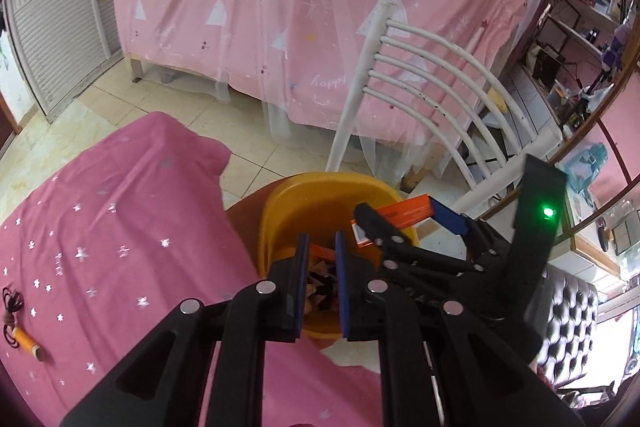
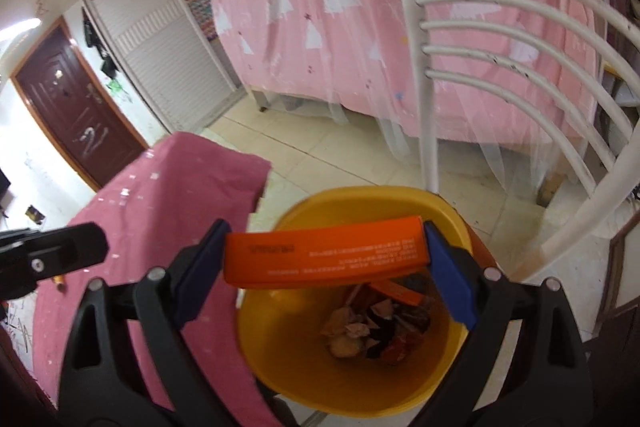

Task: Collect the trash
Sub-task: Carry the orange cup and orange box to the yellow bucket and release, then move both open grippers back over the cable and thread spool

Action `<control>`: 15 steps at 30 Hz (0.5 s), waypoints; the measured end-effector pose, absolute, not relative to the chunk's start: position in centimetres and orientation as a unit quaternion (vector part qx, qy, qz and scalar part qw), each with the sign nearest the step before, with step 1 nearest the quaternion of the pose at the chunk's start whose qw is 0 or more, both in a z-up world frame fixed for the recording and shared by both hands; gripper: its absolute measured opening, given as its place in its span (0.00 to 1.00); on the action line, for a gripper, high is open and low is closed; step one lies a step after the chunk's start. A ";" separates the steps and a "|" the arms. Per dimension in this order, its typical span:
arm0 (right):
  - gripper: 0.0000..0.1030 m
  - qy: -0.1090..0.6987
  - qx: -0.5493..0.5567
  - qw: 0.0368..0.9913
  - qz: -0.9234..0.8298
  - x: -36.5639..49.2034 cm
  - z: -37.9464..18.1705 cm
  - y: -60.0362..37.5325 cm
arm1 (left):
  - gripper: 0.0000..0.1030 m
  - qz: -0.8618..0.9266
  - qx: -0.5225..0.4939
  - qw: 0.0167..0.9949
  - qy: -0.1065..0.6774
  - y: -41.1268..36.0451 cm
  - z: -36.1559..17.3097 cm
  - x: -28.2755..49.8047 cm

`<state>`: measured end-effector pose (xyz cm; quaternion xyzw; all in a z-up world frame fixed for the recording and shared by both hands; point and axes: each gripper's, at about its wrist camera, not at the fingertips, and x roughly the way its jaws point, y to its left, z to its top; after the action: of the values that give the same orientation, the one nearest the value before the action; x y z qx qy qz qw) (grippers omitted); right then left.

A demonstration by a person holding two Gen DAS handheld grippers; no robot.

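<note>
A yellow trash bin (image 2: pixel 448 211) stands on the floor beside the pink-clothed table (image 2: pixel 168 195); crumpled paper and wrappers (image 2: pixel 376 327) lie at its bottom. My right gripper (image 2: pixel 324 259) is shut on a long orange box (image 2: pixel 324 255), held level over the bin's mouth. In the left wrist view the bin (image 1: pixel 320 199) shows too, with the right gripper (image 1: pixel 408 223) and orange box (image 1: pixel 408 213) above its right rim. My left gripper (image 1: pixel 321 267) hovers over the bin's near side, its blue pads (image 1: pixel 301 267) a narrow gap apart, with nothing between them.
A white slatted chair (image 2: pixel 516 67) stands right behind the bin. A bed with a pink tree-print cover (image 2: pixel 360 7) lies beyond. An orange cylinder with a black cord (image 1: pixel 26 341) lies on the pink tablecloth (image 1: pixel 120 247). A tufted seat (image 1: pixel 572 307) is at right.
</note>
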<state>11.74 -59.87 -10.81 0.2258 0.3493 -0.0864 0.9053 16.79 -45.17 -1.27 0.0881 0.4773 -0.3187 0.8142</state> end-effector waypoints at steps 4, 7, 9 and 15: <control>0.94 0.368 0.228 0.897 -0.093 12.3 -12.1 -60.2 | 0.06 -0.313 0.090 0.813 0.483 -45.4 -2.1 16.9; 0.94 0.378 0.227 0.892 -0.097 12.6 -12.7 -60.2 | 0.06 -0.308 0.088 0.813 0.487 -44.8 -2.6 17.2; 0.94 0.376 0.228 0.893 -0.096 12.5 -12.7 -60.2 | 0.06 -0.303 0.082 0.814 0.489 -44.1 -2.7 17.5; 0.94 0.368 0.220 0.898 -0.093 12.4 -11.9 -59.3 | 0.29 -0.280 0.072 0.827 0.482 -41.8 -2.2 18.3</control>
<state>12.41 -59.35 -11.87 0.2203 0.3682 -0.0927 0.8985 18.28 -41.78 -2.23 0.0716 0.4823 -0.2797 0.8271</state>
